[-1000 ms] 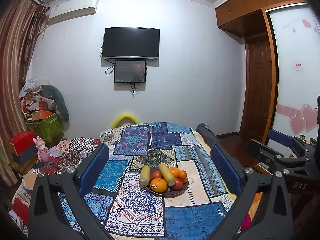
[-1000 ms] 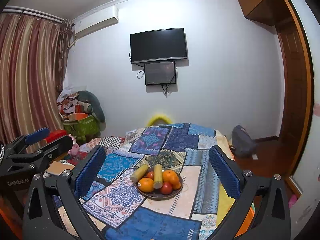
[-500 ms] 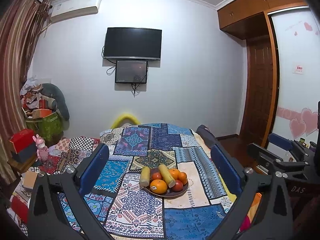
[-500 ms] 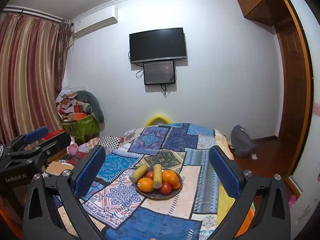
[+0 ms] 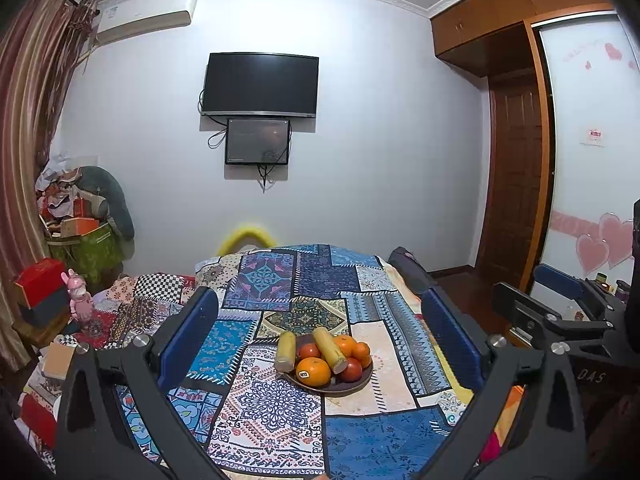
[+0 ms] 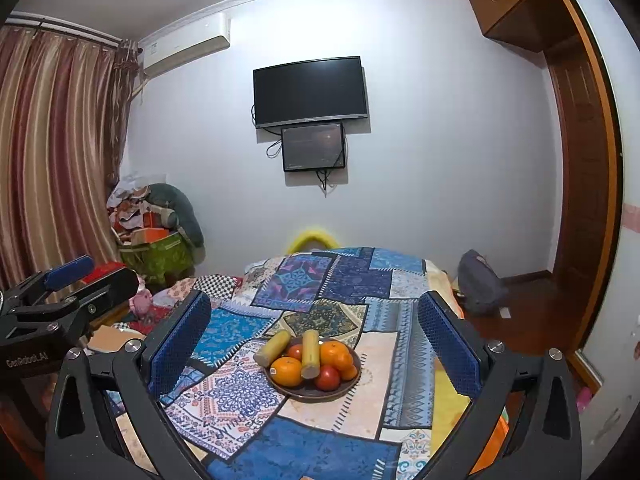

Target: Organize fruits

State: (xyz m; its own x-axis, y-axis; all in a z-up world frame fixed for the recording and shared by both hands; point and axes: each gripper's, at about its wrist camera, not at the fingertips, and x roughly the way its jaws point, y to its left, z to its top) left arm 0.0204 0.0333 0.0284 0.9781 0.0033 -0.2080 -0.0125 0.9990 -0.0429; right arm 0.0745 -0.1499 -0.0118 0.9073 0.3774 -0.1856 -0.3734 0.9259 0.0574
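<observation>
Both your left gripper (image 5: 320, 344) and right gripper (image 6: 314, 340) hang spread wide and empty, well short of the fruit bowl (image 6: 316, 392) on the patchwork cloth (image 6: 248, 392). Bring one down over the front orange (image 6: 286, 371); those yellow sticks (image 6: 310, 348), possibly sugarcane, lie across the pile and could roll.

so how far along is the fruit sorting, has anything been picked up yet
Nothing looks done yet: the oranges, tomatoes and two yellow pieces all sit piled in the dark bowl. Nothing is in hand; the left gripper and right gripper are open and empty, short of the bowl. All the organizing remains.
</observation>
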